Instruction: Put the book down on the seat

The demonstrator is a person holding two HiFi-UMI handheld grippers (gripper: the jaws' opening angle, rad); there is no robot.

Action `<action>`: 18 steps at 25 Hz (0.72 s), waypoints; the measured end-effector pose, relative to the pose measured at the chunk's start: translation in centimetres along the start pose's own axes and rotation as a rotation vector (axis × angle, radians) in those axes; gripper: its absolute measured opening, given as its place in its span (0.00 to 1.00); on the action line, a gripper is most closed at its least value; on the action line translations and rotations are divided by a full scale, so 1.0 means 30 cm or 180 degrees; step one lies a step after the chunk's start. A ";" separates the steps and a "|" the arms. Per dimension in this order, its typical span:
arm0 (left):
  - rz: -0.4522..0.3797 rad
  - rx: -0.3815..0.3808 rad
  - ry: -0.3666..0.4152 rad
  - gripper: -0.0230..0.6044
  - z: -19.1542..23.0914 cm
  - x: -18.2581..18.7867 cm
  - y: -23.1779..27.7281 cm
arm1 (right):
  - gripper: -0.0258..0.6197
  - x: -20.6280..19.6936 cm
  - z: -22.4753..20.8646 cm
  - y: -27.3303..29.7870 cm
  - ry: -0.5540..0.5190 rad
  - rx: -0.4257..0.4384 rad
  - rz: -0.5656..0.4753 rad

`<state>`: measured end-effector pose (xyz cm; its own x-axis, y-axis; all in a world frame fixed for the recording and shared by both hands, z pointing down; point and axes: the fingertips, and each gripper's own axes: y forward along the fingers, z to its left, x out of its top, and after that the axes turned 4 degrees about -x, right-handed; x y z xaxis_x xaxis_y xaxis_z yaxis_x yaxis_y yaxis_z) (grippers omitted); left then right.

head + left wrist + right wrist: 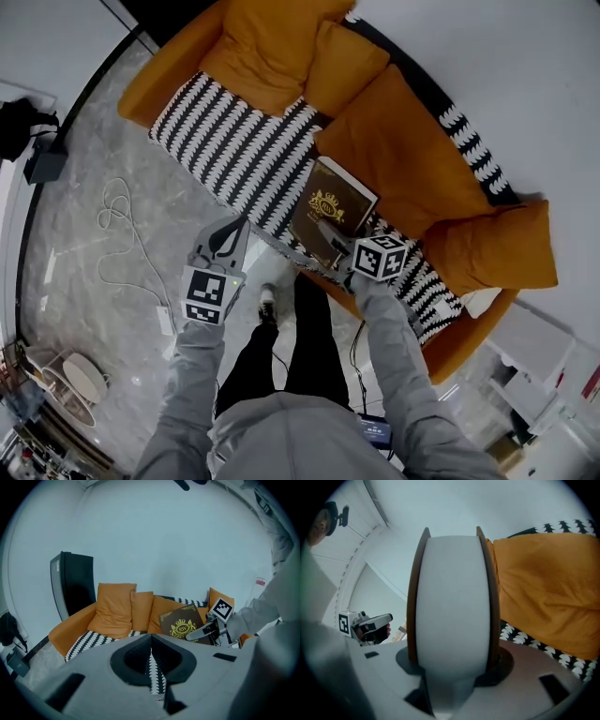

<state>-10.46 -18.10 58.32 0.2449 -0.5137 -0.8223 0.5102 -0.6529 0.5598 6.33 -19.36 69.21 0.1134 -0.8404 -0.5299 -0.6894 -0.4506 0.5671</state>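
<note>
Book (333, 208) gripped at its near edge by right gripper (326, 231), tilted over striped seat (239, 150); left gripper (239, 226) closed, empty, aside.

Soft, even indoor light filled all three views, bright and slightly cool, and the wall (164, 541) took a pale bluish cast. Shadows were faint and soft-edged; one lay at the foot of the book (452, 606). The head view was sharp in the middle but bent outward toward its edges. Both gripper views were round fisheye pictures with black corners. The book, close to the lens, was blurred and nearly featureless, while the sofa (543, 588) behind it stayed fairly clear.
</note>
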 end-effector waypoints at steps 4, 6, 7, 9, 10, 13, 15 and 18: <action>0.0128 -0.0043 -0.0057 0.08 0.006 -0.064 0.063 | 0.40 -0.036 -0.068 0.082 0.0168 0.0076 0.0125; 0.0146 -0.0047 -0.0070 0.08 0.015 -0.079 0.095 | 0.40 -0.050 -0.109 0.124 0.0232 0.0086 0.0177; 0.0150 -0.0050 -0.0076 0.08 0.020 -0.083 0.110 | 0.40 -0.059 -0.128 0.144 0.0253 0.0085 0.0205; 0.0163 -0.0060 -0.0081 0.08 0.030 -0.090 0.139 | 0.40 -0.078 -0.159 0.183 0.0293 0.0093 0.0274; 0.0171 -0.0067 -0.0081 0.08 0.033 -0.094 0.153 | 0.40 -0.090 -0.173 0.200 0.0312 0.0106 0.0316; 0.0195 -0.0082 -0.0099 0.08 0.034 -0.108 0.182 | 0.40 -0.134 -0.206 0.240 0.0352 0.0141 0.0455; 0.0213 -0.0087 -0.0130 0.08 0.033 -0.122 0.196 | 0.40 -0.159 -0.228 0.268 0.0399 0.0145 0.0515; 0.0257 -0.0104 -0.0159 0.08 0.031 -0.147 0.221 | 0.40 -0.182 -0.264 0.318 0.0543 0.0121 0.0524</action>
<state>-8.93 -20.69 65.75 0.2453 -0.5915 -0.7681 0.5173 -0.5902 0.6197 4.81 -21.45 82.49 0.1142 -0.9418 -0.3161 -0.7348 -0.2942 0.6112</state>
